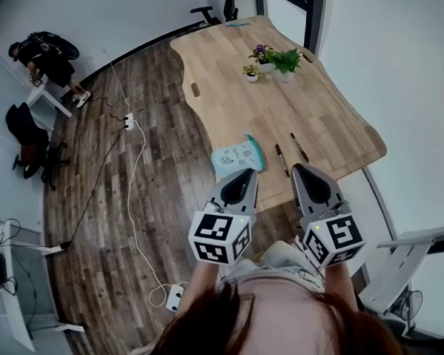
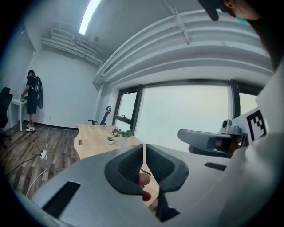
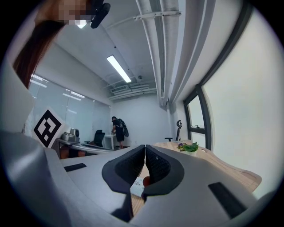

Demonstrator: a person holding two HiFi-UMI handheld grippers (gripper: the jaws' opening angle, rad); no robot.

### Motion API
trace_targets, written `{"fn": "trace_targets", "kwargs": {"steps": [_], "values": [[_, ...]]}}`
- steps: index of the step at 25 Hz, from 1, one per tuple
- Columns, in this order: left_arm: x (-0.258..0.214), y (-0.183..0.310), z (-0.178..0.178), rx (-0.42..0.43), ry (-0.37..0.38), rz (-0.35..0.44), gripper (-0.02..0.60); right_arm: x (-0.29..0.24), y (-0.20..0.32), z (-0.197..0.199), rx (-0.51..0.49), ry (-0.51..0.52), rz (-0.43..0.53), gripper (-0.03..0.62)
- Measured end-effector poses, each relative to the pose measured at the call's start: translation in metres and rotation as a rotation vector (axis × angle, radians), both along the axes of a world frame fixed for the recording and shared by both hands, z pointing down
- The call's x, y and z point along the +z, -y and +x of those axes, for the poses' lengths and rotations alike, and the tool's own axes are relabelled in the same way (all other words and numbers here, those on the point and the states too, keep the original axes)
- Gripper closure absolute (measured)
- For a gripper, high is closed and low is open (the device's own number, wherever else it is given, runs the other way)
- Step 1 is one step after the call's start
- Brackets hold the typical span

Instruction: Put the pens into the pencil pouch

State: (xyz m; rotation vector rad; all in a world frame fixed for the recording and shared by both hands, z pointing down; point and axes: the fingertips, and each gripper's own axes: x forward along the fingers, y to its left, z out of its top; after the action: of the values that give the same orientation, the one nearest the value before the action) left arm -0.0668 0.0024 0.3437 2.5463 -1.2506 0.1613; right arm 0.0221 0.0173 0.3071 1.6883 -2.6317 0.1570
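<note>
A teal and white pencil pouch [image 1: 239, 156] lies near the front edge of the wooden table [image 1: 234, 85]. To its right lie two dark pens [image 1: 281, 159] [image 1: 299, 147], roughly parallel. My left gripper [image 1: 244, 174] hangs just short of the pouch, shut and empty. The right gripper [image 1: 308, 172] is level with it, short of the pens, also shut with nothing in it. In the left gripper view the jaws [image 2: 144, 153] meet with only a hairline gap. The right gripper view shows its jaws [image 3: 145, 155] pressed together, the table behind them.
Small potted plants [image 1: 275, 61] stand at the table's far side. White cables and a power strip [image 1: 128, 121] run over the wooden floor to the left. A person [image 1: 46, 61] stands by a white desk at the far left. A grey chair [image 1: 403, 264] is at right.
</note>
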Motion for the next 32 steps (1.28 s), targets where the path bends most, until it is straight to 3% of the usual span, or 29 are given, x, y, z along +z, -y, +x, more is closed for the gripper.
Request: {"fn": "trace_targets", "kwargs": {"steps": [5,15,32], "values": [[0.019,0.021,0.004,0.005,0.002,-0.054,0.532,0.015,0.022,0.008,0.004,-0.023,-0.064,0.591],[0.061,0.077,0.015,-0.030,0.046,-0.157,0.512,0.051,0.088,0.018,-0.054,-0.077,-0.174,0.553],[0.164,0.145,0.034,-0.114,0.117,-0.466,0.457,0.141,0.170,0.034,-0.109,-0.161,-0.425,0.530]]}}
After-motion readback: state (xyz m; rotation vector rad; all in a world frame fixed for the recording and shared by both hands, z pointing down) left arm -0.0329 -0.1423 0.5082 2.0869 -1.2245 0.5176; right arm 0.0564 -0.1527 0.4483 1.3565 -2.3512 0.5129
